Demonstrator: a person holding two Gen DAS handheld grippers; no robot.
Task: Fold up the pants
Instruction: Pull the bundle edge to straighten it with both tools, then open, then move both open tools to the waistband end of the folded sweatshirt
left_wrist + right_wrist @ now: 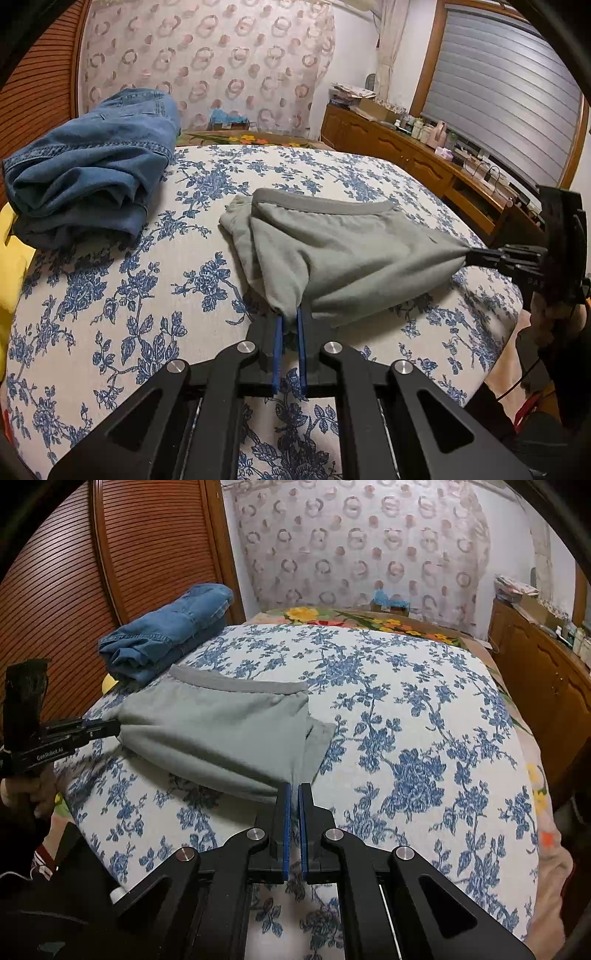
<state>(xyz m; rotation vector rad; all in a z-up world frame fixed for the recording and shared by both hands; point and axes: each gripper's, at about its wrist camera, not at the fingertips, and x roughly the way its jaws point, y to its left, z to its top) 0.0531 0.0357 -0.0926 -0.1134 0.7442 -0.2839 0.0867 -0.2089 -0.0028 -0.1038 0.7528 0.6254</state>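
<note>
Grey pants (343, 251) (221, 723) lie folded on the blue-flowered bed cover (129, 314) (406, 720), with the darker waistband (321, 205) on the far side. My left gripper (290, 317) is shut on the near left corner of the cloth, which bunches between its blue pads. In the right wrist view the left gripper (114, 725) pinches that same corner from the left. My right gripper (294, 788) is shut on the near right corner, and shows from the side (469, 254) in the left wrist view. The near edge is lifted and stretched between both grippers.
Folded blue jeans (96, 166) (170, 631) sit on the bed's far left. A louvred wooden door (66, 572) stands left of the bed, and a cluttered wooden cabinet (406, 155) runs along the right. A patterned curtain (221, 66) hangs behind. A hand (22, 794) holds the left gripper's handle.
</note>
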